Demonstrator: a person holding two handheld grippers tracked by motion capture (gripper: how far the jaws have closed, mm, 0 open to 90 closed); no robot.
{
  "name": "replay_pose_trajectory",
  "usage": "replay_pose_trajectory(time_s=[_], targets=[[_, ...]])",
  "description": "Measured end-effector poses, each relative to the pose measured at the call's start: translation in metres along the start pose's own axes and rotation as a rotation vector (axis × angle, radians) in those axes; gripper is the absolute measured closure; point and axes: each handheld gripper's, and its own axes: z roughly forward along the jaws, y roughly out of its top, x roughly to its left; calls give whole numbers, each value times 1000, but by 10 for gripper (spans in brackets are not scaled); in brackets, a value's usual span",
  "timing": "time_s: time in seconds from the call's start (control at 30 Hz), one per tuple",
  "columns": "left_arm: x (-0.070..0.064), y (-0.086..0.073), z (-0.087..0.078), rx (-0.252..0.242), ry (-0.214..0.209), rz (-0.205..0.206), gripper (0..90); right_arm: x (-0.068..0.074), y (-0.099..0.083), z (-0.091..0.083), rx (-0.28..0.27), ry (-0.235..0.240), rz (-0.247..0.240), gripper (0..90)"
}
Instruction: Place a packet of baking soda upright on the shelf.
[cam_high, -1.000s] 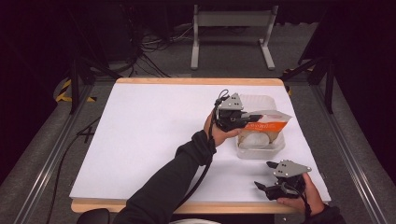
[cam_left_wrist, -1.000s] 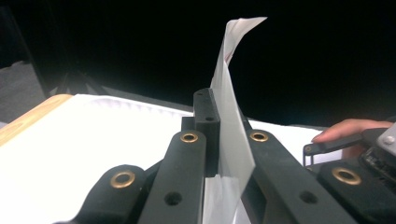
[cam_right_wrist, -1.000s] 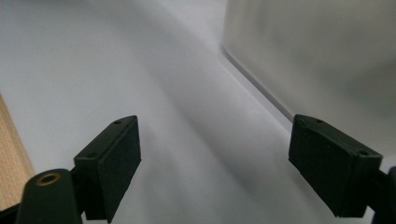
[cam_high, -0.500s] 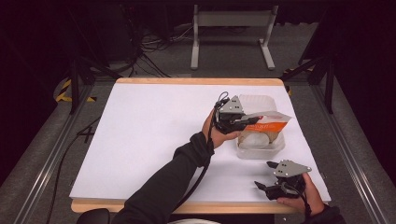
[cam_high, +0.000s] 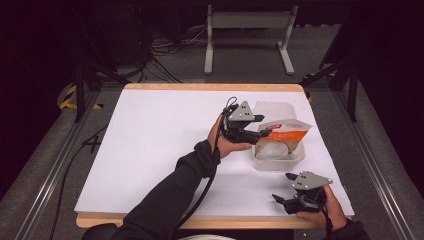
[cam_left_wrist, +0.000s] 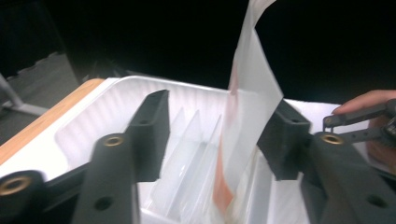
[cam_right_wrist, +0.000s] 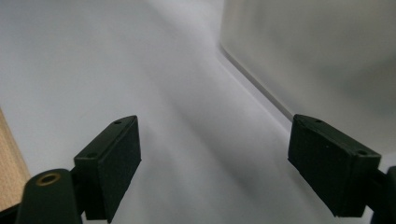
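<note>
Jaws of my left gripper (cam_left_wrist: 212, 135) stand apart around the upright edge of the white-and-orange plastic pouch (cam_left_wrist: 245, 116); the far jaw looks to touch the film, the near one is off it, so I am not clamped on it. The pouch stands in the clear, ribbed plastic tub (cam_high: 278, 155) at the right side of the white-covered table (cam_high: 150, 145), with the tub's clear lid (cam_high: 274, 109) hinged back behind it. From above, the pouch (cam_high: 282, 134) lies lengthwise across the tub, its long axis running away from my left gripper (cam_high: 262, 133) toward the table's right edge, and my jaws meet it at its near end. A pale round lump (cam_high: 272, 149) sits under it in the tub; I cannot make out what it is.

My right gripper (cam_high: 280, 199) rests low near the table's front edge, jaws apart on nothing, well apart from the tub and pointing leftward. In the right gripper view its jaws (cam_right_wrist: 215, 170) frame bare white tabletop, with a blurred grey wall, probably the tub's side (cam_right_wrist: 327, 56), off to one side. So my left hand is plainly the nearer one for whatever comes next with the pouch.

Glare and blur wash out the pouch's print. Its lower end is hidden down among the ribs, and its top is cut off by the left gripper view's edge.
</note>
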Motion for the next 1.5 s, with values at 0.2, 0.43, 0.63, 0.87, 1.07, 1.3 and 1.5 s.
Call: replay_pose_trajectory(time_s=[0.2, 0.43, 0.63, 0.87, 1.07, 1.3, 1.5], targets=[[1, 0, -4, 10, 6, 6, 406, 0, 0, 0, -2, 0, -2, 179], [-1, 1, -9, 57, 52, 47, 302, 0, 0, 0, -1, 3, 2, 178], [0, -1, -19, 81, 94, 57, 211, 1, 0, 0, -4, 3, 0, 179], [5, -7, -32, 112, 113, 74, 152, 1, 0, 0, -1, 5, 1, 178], [7, -14, -46, 149, 141, 101, 123, 2, 1, -1, -7, 2, -6, 179], [8, -27, -69, 164, 166, 121, 116, 2, 3, -6, -48, -14, -1, 184], [8, -40, -87, 183, 186, 126, 114, 3, 3, -6, -52, -17, -7, 184]])
